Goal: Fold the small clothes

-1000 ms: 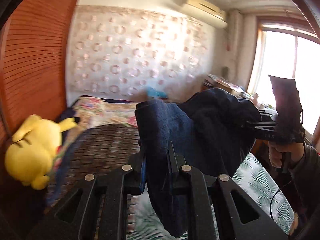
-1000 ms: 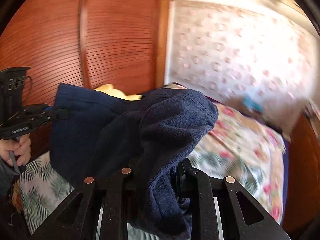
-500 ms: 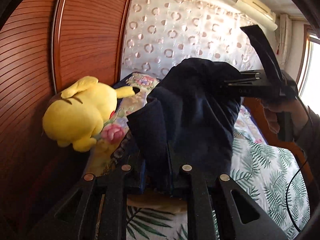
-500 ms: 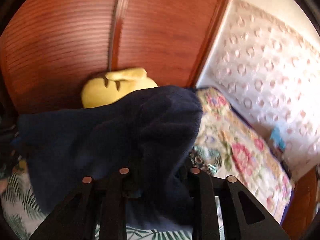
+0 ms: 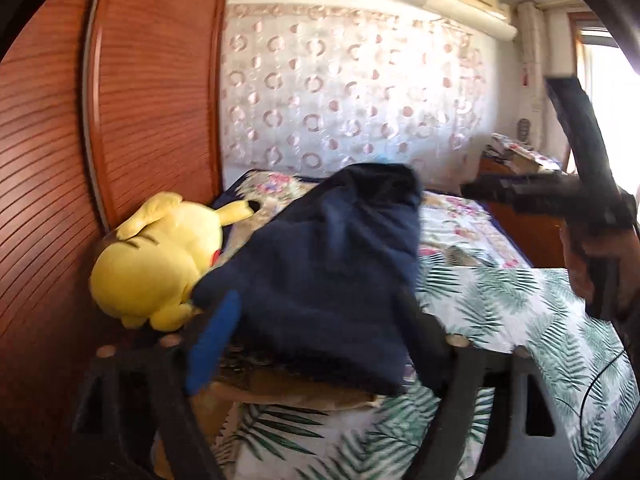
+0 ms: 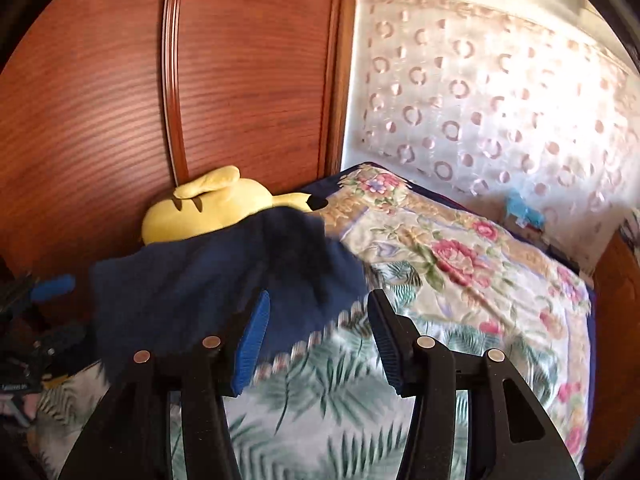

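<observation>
1. Your right tongs (image 6: 316, 344) are standing released, jaws spread wide and gripping nothing; the blue pads (image 6: 252, 344) are showing bare.
2. Your left tongs (image 5: 316, 344) are likewise parted, with the navy garment (image 5: 332, 276) lying between and over the jaws, not visibly pinched.
3. The navy garment is resting in a loose heap on the bed (image 5: 500, 292), touching the yellow plush toy (image 5: 160, 256) that is lying against the wooden headboard (image 6: 248, 92).
4. Judged step: you are laying the garment down; it is looking bunched, not yet folded flat.
5. Next move is calling for regripping two edges or corners and spreading the cloth clear of the toy.
6. Pose: both tongs are pointing forward and low over the bed; your right hand (image 5: 592, 264) is holding its tool raised, off to the side.
</observation>
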